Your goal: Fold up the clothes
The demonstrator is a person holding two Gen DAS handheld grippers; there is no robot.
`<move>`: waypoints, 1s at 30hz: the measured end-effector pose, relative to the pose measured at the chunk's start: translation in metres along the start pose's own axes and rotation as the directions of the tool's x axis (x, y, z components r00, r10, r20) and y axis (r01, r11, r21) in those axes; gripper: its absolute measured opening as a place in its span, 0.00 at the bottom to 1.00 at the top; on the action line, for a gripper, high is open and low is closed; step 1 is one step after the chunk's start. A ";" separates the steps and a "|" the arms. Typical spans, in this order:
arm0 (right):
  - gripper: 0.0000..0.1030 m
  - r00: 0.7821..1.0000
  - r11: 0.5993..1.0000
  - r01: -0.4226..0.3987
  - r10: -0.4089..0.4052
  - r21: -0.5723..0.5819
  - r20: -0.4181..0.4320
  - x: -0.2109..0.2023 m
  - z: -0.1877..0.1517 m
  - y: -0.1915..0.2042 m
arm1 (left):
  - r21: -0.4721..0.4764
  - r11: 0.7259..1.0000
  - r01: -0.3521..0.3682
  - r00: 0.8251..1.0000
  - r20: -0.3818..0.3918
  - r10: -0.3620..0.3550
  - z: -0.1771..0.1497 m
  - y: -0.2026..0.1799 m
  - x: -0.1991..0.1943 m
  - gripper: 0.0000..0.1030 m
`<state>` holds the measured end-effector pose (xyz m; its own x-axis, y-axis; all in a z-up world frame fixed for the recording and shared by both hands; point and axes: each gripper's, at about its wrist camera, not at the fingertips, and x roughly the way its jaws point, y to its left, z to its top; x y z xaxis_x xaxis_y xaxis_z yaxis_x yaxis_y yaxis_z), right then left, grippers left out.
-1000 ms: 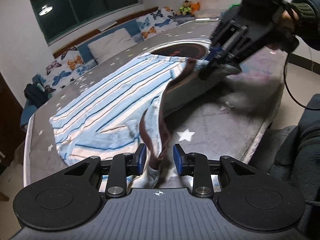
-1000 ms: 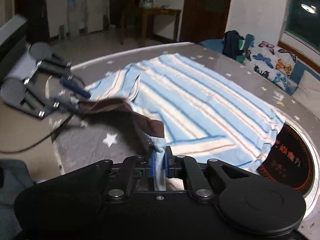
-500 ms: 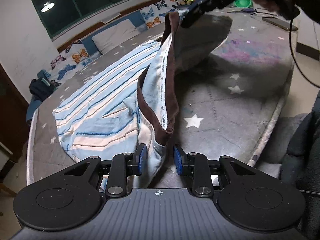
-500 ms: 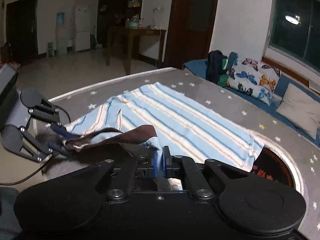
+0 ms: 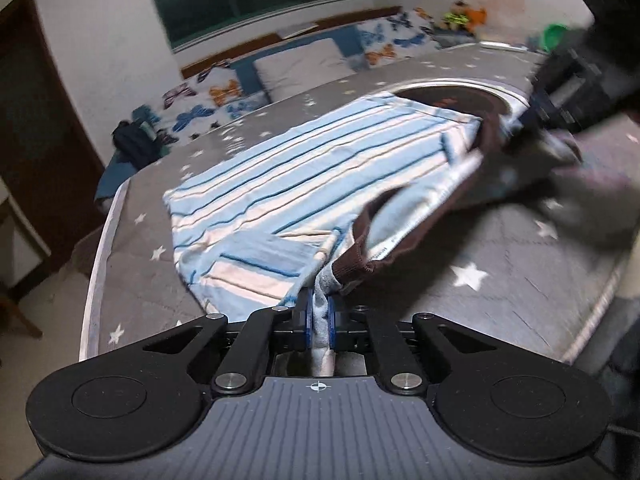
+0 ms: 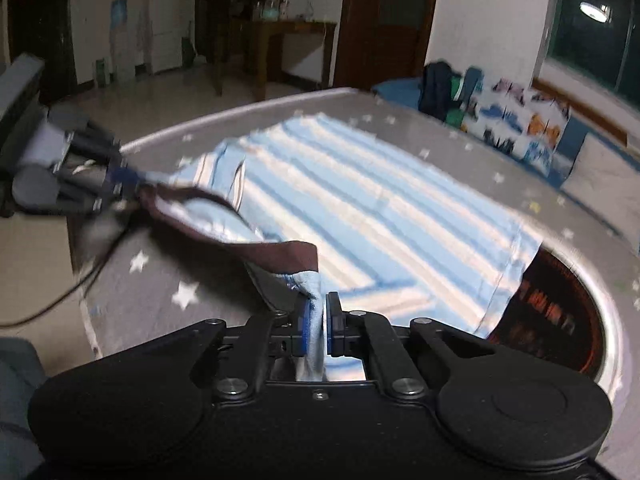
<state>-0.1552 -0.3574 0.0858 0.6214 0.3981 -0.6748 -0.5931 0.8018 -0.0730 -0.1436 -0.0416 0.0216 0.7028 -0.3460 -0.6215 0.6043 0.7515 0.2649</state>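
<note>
A small light-blue garment with a dark brown waistband [image 5: 404,220] hangs stretched between my two grippers above the grey star-patterned table. My left gripper [image 5: 319,320] is shut on one end of it. My right gripper [image 6: 318,322] is shut on the other end, and the garment [image 6: 224,220] runs from it to the left gripper [image 6: 120,178] at far left. The right gripper also shows blurred at the upper right of the left wrist view [image 5: 532,120].
A blue-and-white striped cloth [image 5: 304,176] lies spread on the round grey table [image 5: 520,280]; it shows too in the right wrist view [image 6: 380,200]. A dark round inset [image 6: 560,320] sits mid-table. A bench with butterfly cushions [image 5: 280,76] lines the far wall.
My left gripper has closed on the garment's end, which before hung between its open fingers. The right gripper has come back down, and the garment is now pulled out between both.
</note>
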 end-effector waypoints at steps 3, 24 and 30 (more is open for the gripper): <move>0.07 0.999 1.000 -0.012 0.012 -0.004 -0.035 0.007 -0.010 0.005 | 0.034 0.999 -0.017 1.000 -0.023 0.018 -0.002 -0.006 0.006 0.09; 0.05 0.999 0.998 0.023 -0.025 -0.060 -0.027 -0.005 0.010 0.002 | 0.033 0.999 -0.019 1.000 -0.021 0.019 0.011 0.006 0.005 0.06; 0.04 0.997 0.994 0.079 -0.080 -0.070 -0.006 0.010 0.050 -0.026 | -0.064 0.997 -0.038 0.999 0.000 0.038 0.057 0.039 0.032 0.06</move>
<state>-0.1082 -0.3519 0.1175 0.6637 0.3301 -0.6712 -0.5763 0.7977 -0.1776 -0.0760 -0.0555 0.0540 0.7254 -0.3170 -0.6110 0.5516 0.7986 0.2405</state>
